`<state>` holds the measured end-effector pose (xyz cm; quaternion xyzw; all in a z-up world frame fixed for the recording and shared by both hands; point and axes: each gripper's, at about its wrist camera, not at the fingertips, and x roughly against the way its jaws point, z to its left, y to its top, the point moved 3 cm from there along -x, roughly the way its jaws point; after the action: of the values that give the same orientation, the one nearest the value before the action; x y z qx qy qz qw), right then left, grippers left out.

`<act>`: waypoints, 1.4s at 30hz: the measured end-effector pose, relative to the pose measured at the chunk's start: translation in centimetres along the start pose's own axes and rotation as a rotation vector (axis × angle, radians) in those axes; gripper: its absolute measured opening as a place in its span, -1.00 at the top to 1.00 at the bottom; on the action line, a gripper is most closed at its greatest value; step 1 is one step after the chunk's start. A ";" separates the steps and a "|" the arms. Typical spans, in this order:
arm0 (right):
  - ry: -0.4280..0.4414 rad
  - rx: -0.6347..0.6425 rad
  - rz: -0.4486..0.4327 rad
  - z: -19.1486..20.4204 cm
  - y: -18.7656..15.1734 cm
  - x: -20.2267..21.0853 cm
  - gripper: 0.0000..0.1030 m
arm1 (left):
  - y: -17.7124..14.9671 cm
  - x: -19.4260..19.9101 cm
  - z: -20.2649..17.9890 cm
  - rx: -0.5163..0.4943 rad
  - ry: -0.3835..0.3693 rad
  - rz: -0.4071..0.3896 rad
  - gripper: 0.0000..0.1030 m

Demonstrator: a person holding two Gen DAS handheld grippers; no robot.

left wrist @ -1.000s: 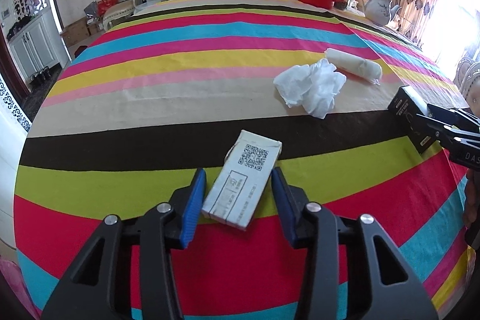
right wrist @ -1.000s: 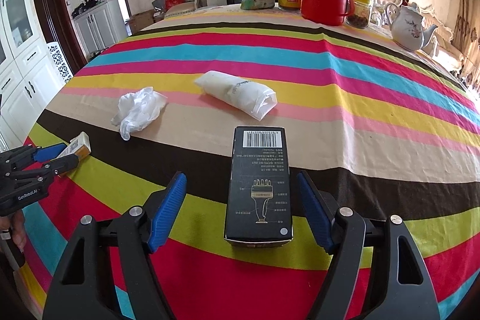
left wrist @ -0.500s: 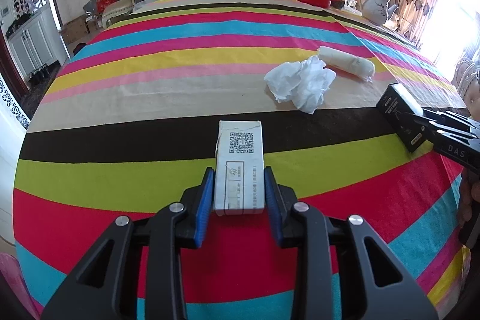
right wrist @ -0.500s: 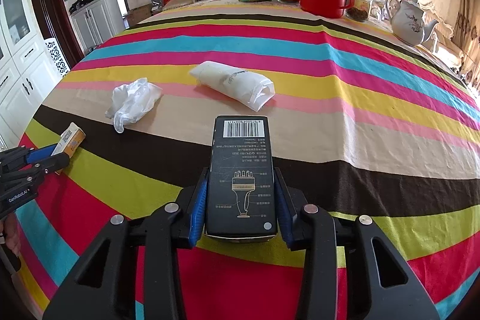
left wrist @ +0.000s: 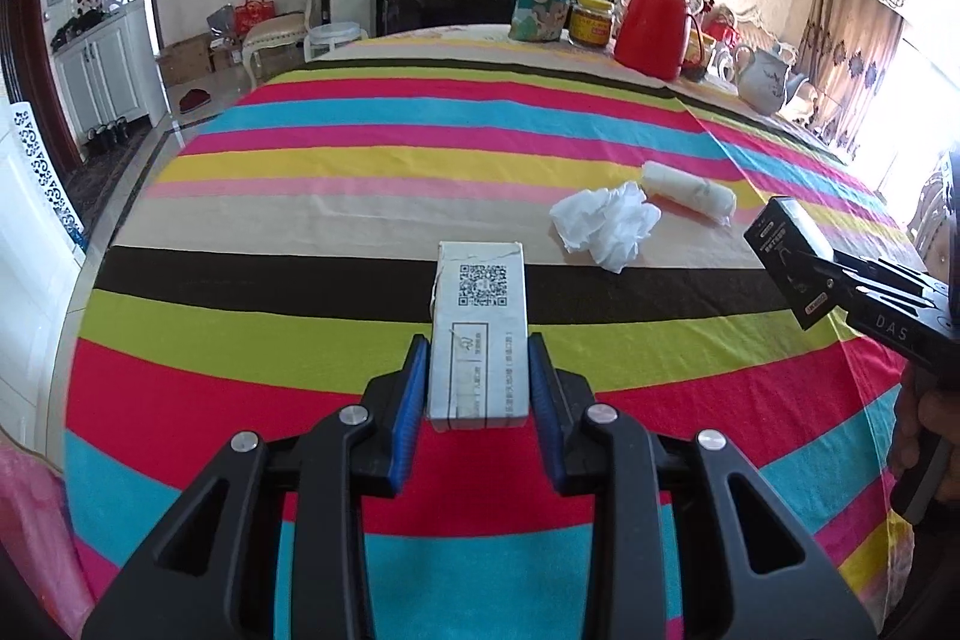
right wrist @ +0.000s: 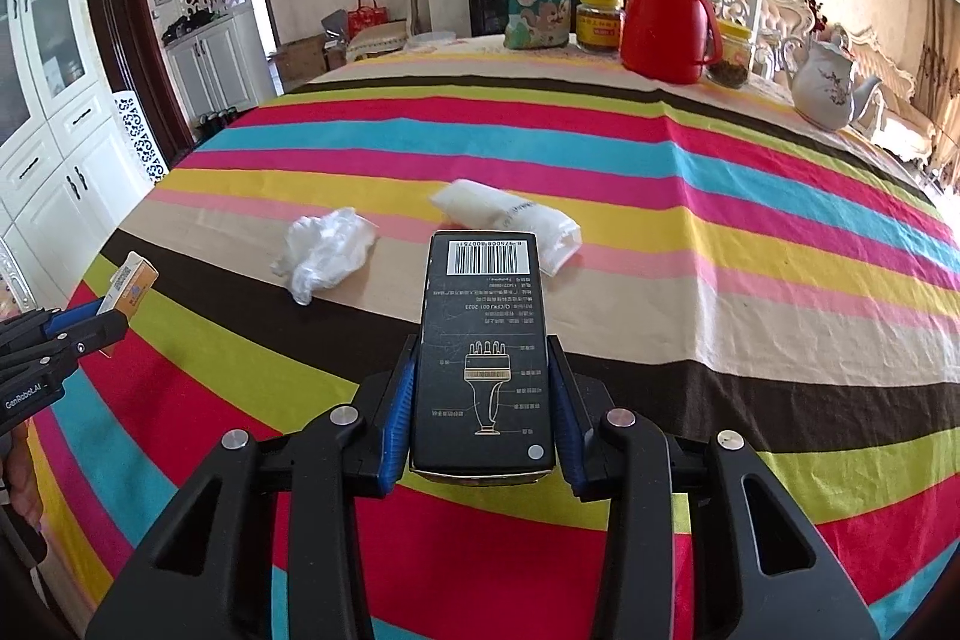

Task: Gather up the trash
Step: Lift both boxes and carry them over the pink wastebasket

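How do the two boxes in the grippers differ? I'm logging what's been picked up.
The white box in the left gripper is pale with a QR code; the black box in the right gripper is dark with a barcode and gold drawing, and looks wider. Both are clamped lengthwise between blue pads.

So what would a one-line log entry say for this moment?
left claw: shut on white box | right claw: shut on black box | left on tablecloth: crumpled tissue, white packet
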<state>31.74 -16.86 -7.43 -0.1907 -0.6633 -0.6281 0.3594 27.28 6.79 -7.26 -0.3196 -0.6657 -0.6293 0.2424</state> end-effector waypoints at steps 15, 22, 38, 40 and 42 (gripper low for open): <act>0.087 0.111 -0.105 6.7 1.2 5.2 0.26 | -1.5 9.5 4.6 0.086 0.086 -0.124 0.39; 0.120 0.149 -0.124 10.0 0.8 7.1 0.26 | -3.0 13.6 7.7 0.139 0.134 -0.169 0.39; 0.199 0.228 -0.157 18.4 0.8 9.8 0.26 | -6.8 21.1 15.0 0.240 0.228 -0.247 0.39; 0.217 0.235 -0.157 19.8 0.7 10.1 0.26 | -7.3 22.0 15.9 0.250 0.243 -0.257 0.39; 0.236 0.247 -0.159 21.2 0.7 10.5 0.26 | -7.7 23.0 16.8 0.261 0.257 -0.267 0.39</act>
<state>20.20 1.70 1.59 -0.0170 -0.7016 -0.5862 0.4048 7.41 26.20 2.63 -0.1119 -0.7413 -0.6000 0.2792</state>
